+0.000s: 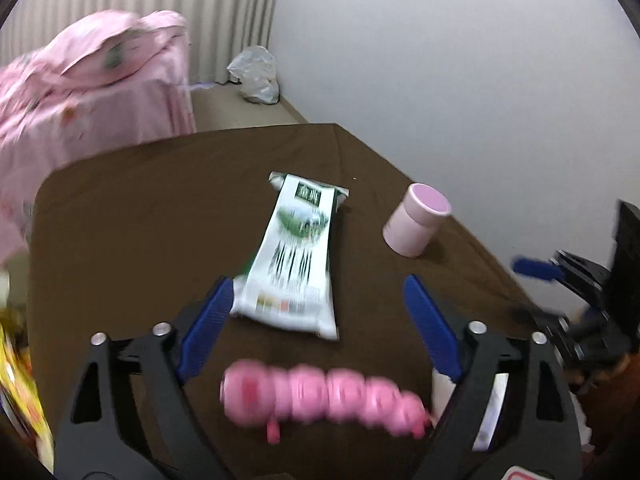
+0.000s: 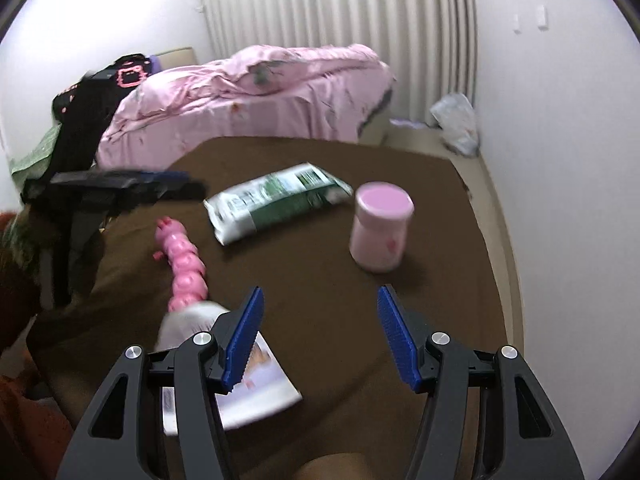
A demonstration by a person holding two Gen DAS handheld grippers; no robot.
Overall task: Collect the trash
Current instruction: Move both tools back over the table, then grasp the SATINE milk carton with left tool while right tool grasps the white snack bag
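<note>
So the brown desk (image 2: 440,208) has a pink segmented toy (image 2: 182,264), a pink tub (image 2: 380,228) and some white paper (image 2: 256,384) scattered around the green-and-white wrapper (image 1: 294,256), which lies flat mid-desk, long axis running away from the left gripper (image 1: 318,304). Both that and the right gripper (image 2: 320,336) have fingers spread wide, holding nothing. Blurry, but the left blue pad looks just beside the wrapper's near corner.

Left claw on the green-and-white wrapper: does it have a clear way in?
Probably yes. The left claw is open, its fingers flanking the wrapper's near end, with nothing between them. The pink beaded toy lies nearer the camera, behind the fingertips.
</note>
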